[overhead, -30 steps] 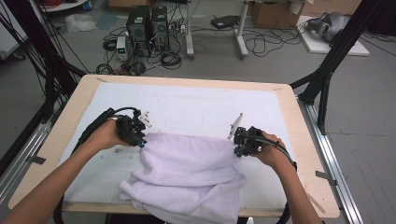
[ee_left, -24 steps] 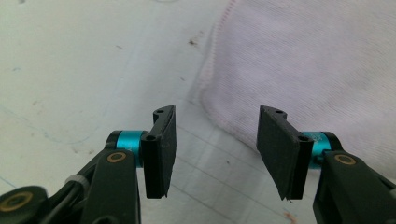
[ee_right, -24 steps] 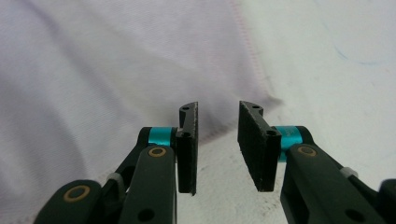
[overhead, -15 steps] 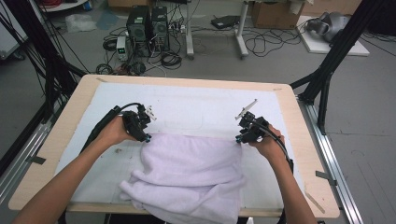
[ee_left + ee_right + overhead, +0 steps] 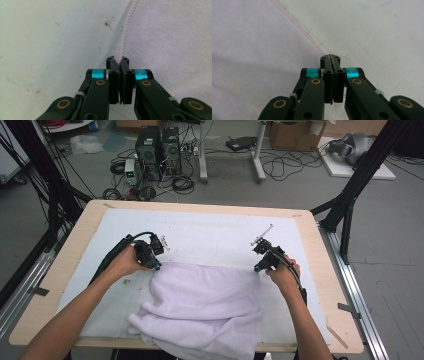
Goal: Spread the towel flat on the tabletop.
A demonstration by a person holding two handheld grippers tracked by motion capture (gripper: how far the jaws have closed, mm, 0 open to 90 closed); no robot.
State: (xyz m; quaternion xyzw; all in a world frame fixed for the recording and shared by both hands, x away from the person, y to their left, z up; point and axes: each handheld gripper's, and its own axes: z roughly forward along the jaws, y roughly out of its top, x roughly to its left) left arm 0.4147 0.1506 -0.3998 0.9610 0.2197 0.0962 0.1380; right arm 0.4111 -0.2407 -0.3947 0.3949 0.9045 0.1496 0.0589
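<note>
A pale lilac towel (image 5: 200,305) lies rumpled on the white mat, its near part bunched up at the table's front edge. My left gripper (image 5: 156,265) is at the towel's far left corner. In the left gripper view its jaws (image 5: 117,60) have just been closing and are shut on the stitched hem of the towel (image 5: 170,45). My right gripper (image 5: 257,268) is at the far right corner. Its jaws (image 5: 330,58) have also just been closing and are shut where the pink hem of the towel (image 5: 254,50) ends.
The white mat (image 5: 200,230) covers a wooden table (image 5: 330,285); bare mat stretches beyond the towel. Black frame posts stand at both sides. On the floor behind are computer cases (image 5: 157,145) and cables.
Both grippers have come down onto the towel's far corners and shut on them. The right one swung back in from the right. The towel's far edge now runs straight between them.
</note>
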